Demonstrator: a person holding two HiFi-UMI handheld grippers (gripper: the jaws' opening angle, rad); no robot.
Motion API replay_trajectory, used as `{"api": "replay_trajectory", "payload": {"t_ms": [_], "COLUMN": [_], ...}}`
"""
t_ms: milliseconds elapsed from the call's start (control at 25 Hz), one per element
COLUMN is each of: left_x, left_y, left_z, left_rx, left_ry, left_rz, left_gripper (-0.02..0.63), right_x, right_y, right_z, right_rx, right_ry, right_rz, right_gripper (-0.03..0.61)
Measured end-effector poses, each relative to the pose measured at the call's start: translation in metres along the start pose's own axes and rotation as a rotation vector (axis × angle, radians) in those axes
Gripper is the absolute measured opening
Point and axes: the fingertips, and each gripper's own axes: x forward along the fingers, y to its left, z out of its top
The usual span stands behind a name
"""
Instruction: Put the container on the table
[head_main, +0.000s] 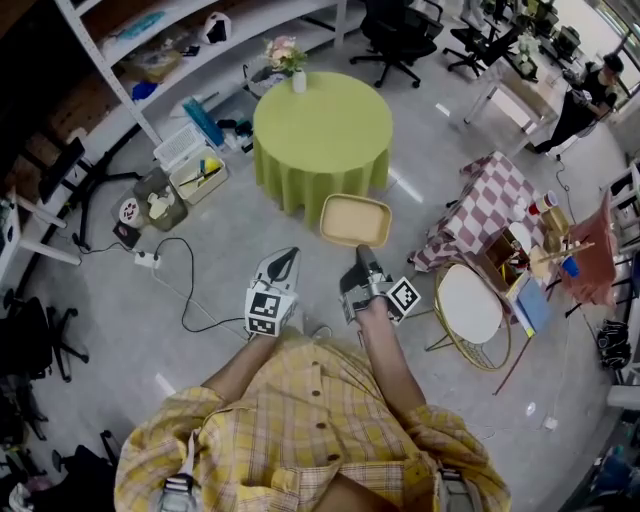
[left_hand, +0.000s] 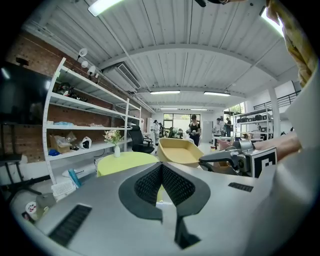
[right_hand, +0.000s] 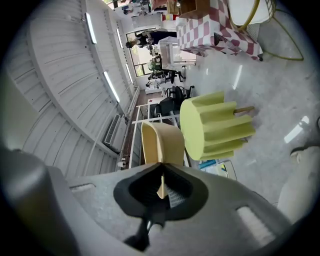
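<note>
Wearer: a person in a yellow checked shirt (head_main: 300, 420) stood on the grey floor, holding one pair of tongs in each hand and facing the round table.

Left tongs (head_main: 286, 258): pointed ahead beside the right pair, tips together and nothing between them.

Right tongs (right_hand: 161, 174): clamped on the near rim of the container, with a thin strip of its wall showing between the pads.

Container (head_main: 355, 220): a shallow beige tray with rounded corners, empty, held out in the air in front of the tongs. It was short of the table and over the floor just before the edge of the cloth.

Handling: it looked light, thin-walled and fairly stiff. It was held by one edge only, so the far end would likely dip or swing if moved sharply. The middle of the near rim seemed the soundest place to grip, and the free tongs could steady the rim alongside it.

Table (head_main: 330, 140): round, draped to the floor in a yellow-green cloth, with most of its top bare.

Vase (head_main: 298, 80): small and white, holding pale flowers, upright at the far edge of the table and well apart from where the tray would land.
</note>
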Motion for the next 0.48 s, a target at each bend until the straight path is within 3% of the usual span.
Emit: {"api": "replay_trajectory", "payload": {"t_ms": [280,480], "left_x": [0.008,0.027], "left_y": [0.003,-0.004], "left_z": [0.004,0.011], "left_rx": [-0.007,0.008], "left_ry": [-0.003,-0.003], "left_rz": [0.025,-0.009], "left_gripper": [0.005,0.005], "right_x": [0.011,0.023], "right_y": [0.002,0.001], "right_z": [-0.001,0.016], "right_rx": [-0.004,-0.016], "right_ry": [0.04,0.035], "right_rz": [-0.003,-0.005], "right_gripper": [0.014,0.014]}}
